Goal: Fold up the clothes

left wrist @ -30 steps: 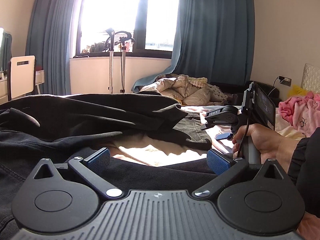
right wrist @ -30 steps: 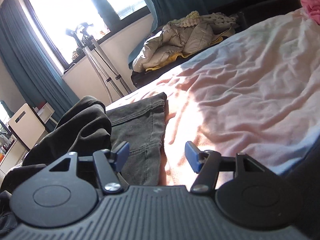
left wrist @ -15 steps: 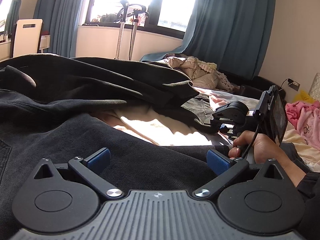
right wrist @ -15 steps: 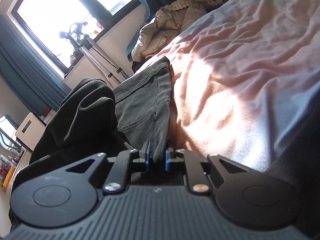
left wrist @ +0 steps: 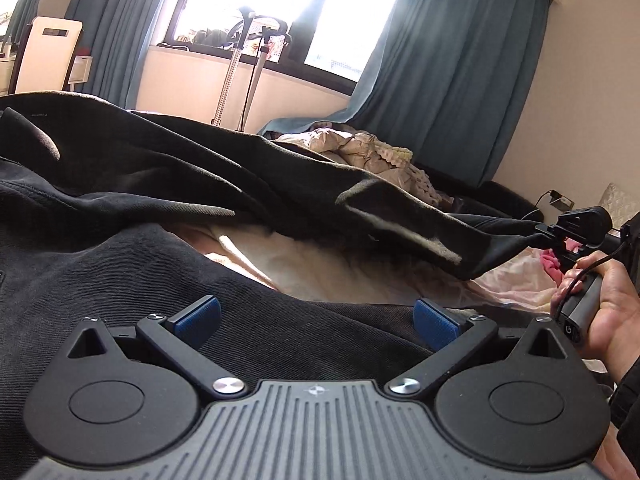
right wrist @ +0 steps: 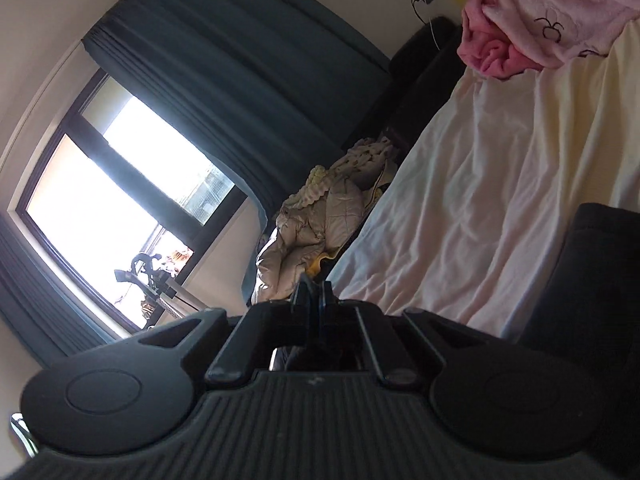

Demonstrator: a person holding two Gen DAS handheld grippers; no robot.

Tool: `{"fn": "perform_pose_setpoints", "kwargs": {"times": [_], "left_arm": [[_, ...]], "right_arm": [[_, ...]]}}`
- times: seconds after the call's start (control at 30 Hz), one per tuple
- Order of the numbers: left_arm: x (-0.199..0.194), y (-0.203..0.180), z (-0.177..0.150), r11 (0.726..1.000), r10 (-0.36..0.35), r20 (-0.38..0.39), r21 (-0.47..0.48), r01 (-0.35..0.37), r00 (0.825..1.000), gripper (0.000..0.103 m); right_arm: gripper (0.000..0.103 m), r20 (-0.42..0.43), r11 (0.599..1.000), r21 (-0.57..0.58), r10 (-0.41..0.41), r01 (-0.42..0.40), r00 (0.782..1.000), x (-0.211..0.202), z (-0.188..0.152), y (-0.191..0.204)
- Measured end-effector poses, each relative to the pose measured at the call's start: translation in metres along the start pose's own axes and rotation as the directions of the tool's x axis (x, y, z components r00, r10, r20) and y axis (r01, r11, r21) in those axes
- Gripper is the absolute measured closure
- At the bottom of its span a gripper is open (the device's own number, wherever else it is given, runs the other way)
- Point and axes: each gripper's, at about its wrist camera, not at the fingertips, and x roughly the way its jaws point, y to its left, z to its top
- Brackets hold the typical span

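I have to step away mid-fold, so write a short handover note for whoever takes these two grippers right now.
Right gripper: shut on the hem of the dark trousers, that leg lifted and stretched taut to the right.
Left gripper: open, holds nothing, hovering low over the near leg.
The trousers lie spread on the pale bedsheet; a pink garment waits at the bed's far end.
Done: hem gripped and raised.
Left: lay the leg over, smooth, finish the fold.

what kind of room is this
Most likely a bedroom in a home. A bed with a pale sheet fills much of the view, a crumpled quilt lies near the window, and blue curtains hang by it.
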Motion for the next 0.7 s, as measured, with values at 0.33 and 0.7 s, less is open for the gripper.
{"fn": "perform_pose_setpoints", "kwargs": {"times": [0.33, 0.7], "left_arm": [[0.008, -0.008, -0.004, 1.000, 0.002, -0.021, 0.029, -0.001, 1.000, 0.000], [-0.005, -0.008, -0.007, 0.996, 0.042, -0.027, 0.078, -0.040, 0.999, 0.000]], "right_arm": [[0.098, -0.090, 0.989, 0.041, -0.137, 0.141, 0.986, 0.001, 0.025, -0.099], [0.046, -0.265, 0.985, 0.147, -0.053, 0.094, 0.963, -0.040, -0.006, -0.076]]}}
